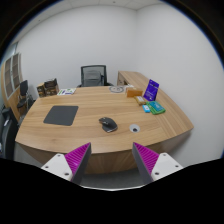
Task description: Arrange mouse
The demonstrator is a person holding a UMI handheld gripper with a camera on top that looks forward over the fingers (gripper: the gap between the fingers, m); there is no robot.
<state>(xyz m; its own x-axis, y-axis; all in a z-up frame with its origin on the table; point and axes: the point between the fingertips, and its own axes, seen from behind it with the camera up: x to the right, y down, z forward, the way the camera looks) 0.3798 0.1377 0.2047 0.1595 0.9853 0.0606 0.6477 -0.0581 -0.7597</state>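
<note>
Gripper view: jaws stood apart, holding nothing, pads (78, 158) magenta; gripper (111, 160) hovered above the near edge of the wooden worktop (60, 135). Mouse (107, 124) lay on the worktop beyond the fingers, well apart from them, right of the dark mouse pad (61, 115) and off it. Judged: mouse light, rigid, smooth-shelled and likely a little slippery; best taken across its two long sides at mid-body. A small round object (134, 128) lay just right of the mouse. Boxes (152, 97) stood at the far right. Office chair (93, 75) behind; plain white walls.
</note>
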